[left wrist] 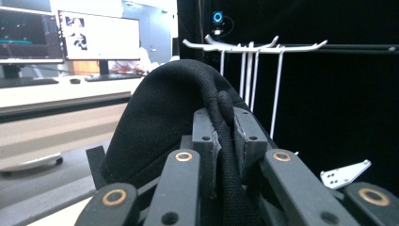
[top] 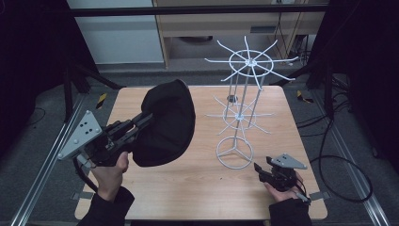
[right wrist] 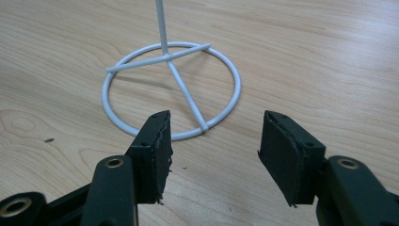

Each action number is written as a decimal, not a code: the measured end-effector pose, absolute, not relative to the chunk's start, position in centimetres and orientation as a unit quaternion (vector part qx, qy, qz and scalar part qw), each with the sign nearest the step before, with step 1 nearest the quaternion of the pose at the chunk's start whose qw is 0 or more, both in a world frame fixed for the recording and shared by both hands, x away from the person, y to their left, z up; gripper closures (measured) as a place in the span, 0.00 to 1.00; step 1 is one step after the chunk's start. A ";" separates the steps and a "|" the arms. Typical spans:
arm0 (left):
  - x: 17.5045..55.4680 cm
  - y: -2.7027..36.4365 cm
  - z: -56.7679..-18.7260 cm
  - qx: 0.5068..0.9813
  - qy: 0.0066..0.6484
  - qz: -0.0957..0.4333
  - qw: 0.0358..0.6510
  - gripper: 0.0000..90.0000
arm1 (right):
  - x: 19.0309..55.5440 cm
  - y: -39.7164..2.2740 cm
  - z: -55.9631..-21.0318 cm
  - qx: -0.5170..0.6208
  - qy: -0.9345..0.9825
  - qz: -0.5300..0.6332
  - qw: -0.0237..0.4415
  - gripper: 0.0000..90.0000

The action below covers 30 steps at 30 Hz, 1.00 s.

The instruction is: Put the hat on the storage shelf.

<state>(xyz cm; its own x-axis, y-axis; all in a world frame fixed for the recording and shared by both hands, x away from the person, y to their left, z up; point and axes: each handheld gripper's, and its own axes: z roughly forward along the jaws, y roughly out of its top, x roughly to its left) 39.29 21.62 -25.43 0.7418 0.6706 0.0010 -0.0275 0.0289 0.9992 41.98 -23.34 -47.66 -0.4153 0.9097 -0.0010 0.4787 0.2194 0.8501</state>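
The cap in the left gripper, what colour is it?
Black; the cap shows best in the high view.

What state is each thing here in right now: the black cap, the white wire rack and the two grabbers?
Black cap: lifted off the table, pinched by its edge.
White wire rack: upright on the table, nothing hanging on its hooks.
Left gripper: shut on the cap's edge.
Right gripper: open, empty, low over the table near the rack's ring base.
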 end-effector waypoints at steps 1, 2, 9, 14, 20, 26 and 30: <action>39.2 21.5 -25.1 0.646 0.246 0.259 0.675 0.90 | 42.0 -23.3 -47.6 0.472 0.735 0.409 0.263 0.49; 39.2 21.4 -25.0 0.645 0.244 0.257 0.677 0.90 | 42.0 -23.4 -47.6 0.473 0.735 0.409 0.263 0.49; 39.2 20.7 -23.7 0.638 0.233 0.249 0.690 0.90 | 42.0 -23.3 -47.7 0.472 0.735 0.409 0.263 0.49; 39.3 20.4 -22.8 0.635 0.223 0.238 0.700 0.90 | 42.0 -23.3 -47.7 0.473 0.735 0.408 0.263 0.49; 39.2 20.0 -21.3 0.625 0.208 0.231 0.716 0.90 | 42.0 -23.4 -47.7 0.474 0.735 0.408 0.263 0.49; 38.8 19.3 -20.0 0.618 0.190 0.230 0.727 0.90 | 42.0 -23.3 -47.7 0.474 0.735 0.408 0.263 0.49; 38.8 18.6 -19.3 0.618 0.181 0.228 0.731 0.90 | 42.0 -23.3 -47.7 0.473 0.736 0.408 0.262 0.49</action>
